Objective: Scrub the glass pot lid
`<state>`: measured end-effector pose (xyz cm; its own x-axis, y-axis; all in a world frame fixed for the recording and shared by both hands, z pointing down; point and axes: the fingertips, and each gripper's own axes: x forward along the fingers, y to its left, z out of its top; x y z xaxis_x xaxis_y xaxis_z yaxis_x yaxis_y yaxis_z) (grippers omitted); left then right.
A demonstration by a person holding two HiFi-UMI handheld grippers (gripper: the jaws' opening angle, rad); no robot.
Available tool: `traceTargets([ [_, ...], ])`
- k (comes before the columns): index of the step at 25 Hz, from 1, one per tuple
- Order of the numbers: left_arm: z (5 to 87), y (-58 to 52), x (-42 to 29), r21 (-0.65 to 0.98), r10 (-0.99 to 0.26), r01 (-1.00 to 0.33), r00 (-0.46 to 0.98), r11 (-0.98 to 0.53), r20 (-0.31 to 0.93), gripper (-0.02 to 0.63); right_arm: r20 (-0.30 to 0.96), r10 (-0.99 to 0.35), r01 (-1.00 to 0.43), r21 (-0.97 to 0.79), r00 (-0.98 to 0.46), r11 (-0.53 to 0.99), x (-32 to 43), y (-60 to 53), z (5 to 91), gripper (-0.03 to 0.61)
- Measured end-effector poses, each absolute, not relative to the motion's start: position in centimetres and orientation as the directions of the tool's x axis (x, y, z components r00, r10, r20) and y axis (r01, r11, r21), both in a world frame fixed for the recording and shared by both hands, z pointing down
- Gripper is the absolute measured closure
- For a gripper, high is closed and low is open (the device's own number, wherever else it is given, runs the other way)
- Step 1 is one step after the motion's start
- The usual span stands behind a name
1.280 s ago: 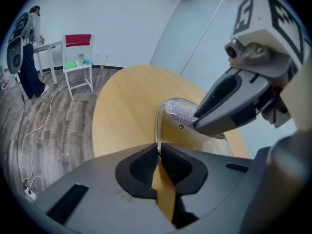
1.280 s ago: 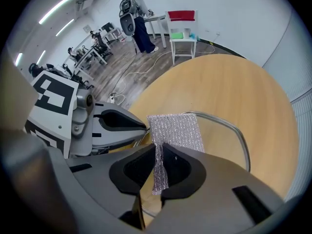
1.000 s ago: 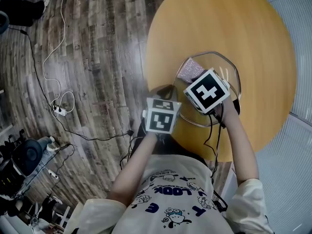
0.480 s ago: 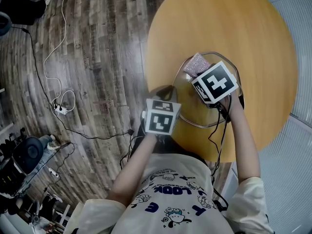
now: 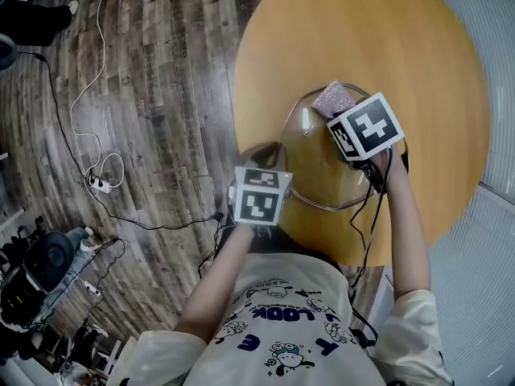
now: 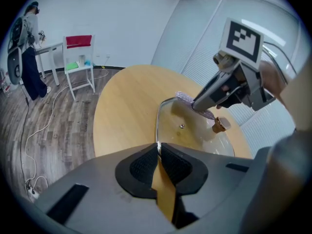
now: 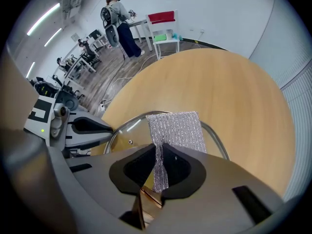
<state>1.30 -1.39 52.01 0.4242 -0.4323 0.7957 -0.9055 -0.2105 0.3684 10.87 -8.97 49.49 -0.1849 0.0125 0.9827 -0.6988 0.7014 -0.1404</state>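
The glass pot lid [image 5: 318,163] lies on the round wooden table [image 5: 418,55] with its knob [image 6: 220,125] underneath, tilted up at the near rim. My left gripper [image 6: 157,152] is shut on the lid's metal rim [image 6: 158,126] at the near left edge. My right gripper [image 7: 159,160] is shut on a silvery scrubbing cloth [image 7: 176,129], which lies flat on the lid's far side. In the head view the cloth [image 5: 334,99] shows just beyond the right gripper's marker cube [image 5: 366,127]. The left gripper's cube [image 5: 261,195] sits at the table's near edge.
The table's edge [image 5: 241,127] drops to a dark wood floor with cables and a power strip [image 5: 98,182] at the left. A white chair with a red back [image 6: 80,57] and a person at a desk [image 6: 27,38] stand far off across the room.
My right gripper and the cloth have moved away from me and to the right, across the lid toward its far rim. The left gripper has kept its hold on the rim.
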Motion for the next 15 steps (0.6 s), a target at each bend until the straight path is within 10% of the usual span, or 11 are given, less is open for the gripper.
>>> traceTargets([
  [15, 51.8, -1.1, 1.3, 0.346, -0.436, -0.913, 0.408, -0.217, 0.802, 0.583, 0.989, -0.030, -0.765, -0.093, -0.145, 0.638, 15.5, -9.8, 48.7, 0.517],
])
